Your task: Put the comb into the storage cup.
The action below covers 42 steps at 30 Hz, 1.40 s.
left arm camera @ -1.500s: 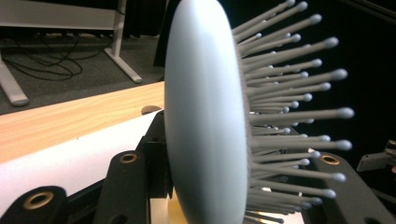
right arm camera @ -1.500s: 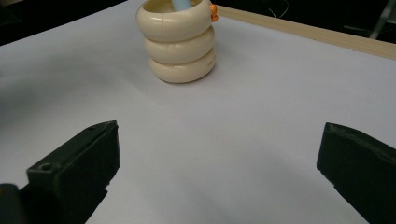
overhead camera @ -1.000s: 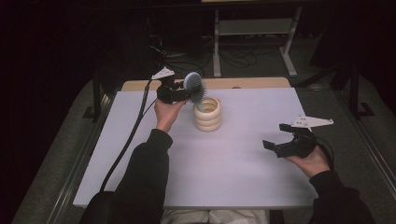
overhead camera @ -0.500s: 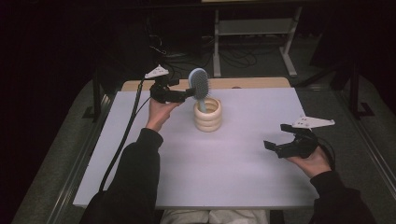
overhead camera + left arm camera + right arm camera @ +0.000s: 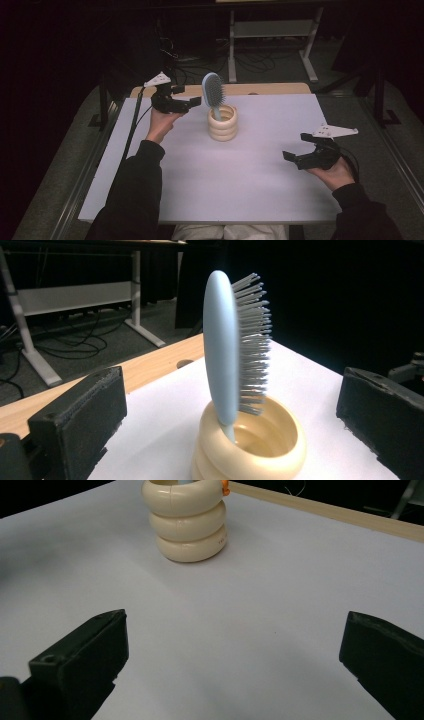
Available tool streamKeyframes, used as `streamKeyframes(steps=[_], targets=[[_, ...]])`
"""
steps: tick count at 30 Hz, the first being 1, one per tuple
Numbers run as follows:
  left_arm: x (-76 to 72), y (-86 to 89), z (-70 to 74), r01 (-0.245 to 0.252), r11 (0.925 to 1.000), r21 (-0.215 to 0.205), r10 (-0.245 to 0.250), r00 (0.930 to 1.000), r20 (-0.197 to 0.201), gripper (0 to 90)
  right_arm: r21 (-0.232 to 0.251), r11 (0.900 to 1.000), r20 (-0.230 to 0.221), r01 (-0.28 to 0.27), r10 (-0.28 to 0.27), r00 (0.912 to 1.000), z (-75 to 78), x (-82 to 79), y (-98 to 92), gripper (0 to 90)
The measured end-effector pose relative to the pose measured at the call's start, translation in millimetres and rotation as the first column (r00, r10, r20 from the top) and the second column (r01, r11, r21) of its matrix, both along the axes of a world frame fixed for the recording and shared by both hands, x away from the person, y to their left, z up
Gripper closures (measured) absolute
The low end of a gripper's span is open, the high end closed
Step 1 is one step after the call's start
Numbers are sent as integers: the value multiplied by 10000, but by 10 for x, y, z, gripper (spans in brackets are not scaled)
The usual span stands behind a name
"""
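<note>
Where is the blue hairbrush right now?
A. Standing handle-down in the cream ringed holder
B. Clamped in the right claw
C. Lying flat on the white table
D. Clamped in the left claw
A: the hairbrush stands handle-down in the cream ringed holder, and the left claw beside it is open, holding nothing.

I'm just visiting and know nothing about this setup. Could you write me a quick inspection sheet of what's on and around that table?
Surface: white sheet covering a wooden table.
Job's things: pale blue plastic hairbrush standing handle-down in a cream ringed holder.
Clutter: nothing seen.
Grippers: left gripper open, beside the brush, not touching; right gripper open, held over the sheet's right side.
Cables: black cable trailing from the left gripper.
Surroundings: dark room, white metal frame, floor cables.
</note>
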<state>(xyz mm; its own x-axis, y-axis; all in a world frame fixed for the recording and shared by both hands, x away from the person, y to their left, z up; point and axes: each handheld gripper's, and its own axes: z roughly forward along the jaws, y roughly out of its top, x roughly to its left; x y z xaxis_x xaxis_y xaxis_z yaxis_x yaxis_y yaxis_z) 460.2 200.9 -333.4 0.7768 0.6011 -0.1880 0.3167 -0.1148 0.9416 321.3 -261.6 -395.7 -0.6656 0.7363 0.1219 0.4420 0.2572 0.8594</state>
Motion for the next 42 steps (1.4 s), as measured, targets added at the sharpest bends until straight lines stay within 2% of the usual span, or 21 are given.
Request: streamKeyframes(steps=[3, 7, 13, 20, 23, 34, 42], targets=[[-41, 47, -28, 79, 9998, 166, -80, 9999, 64, 0, -43, 10000, 28, -6, 6, 10000, -3, 0, 6, 0], [-59, 90, -38, 22, 9999, 133, -22, 10000, 52, 0, -50, 10000, 32, 3, -3, 10000, -4, 0, 7, 0], [-116, 172, -40, -45, 9994, 350, 40, 9999, 129, 0, -78, 10000, 14, 17, -17, 10000, -8, -1, 6, 0], [-195, 309, -47, -158, 9993, 331, 152, 9997, 184, 0, -96, 9999, 27, 35, -35, 10000, -8, -5, 7, 0], [-244, 366, -48, -243, 9994, 254, 235, 9991, 339, 0, -108, 9999, 19, 46, -45, 10000, -9, -5, 8, 0], [-403, 555, -113, -410, 9991, 62, 407, 9986, 329, 0, -141, 9999, 15, 44, -43, 10000, -11, -11, 10, 0], [-566, 698, -151, -574, 9979, 313, 558, 9972, 503, 0, -160, 9999, 9, 36, -36, 10000, -15, -18, 15, 0]])
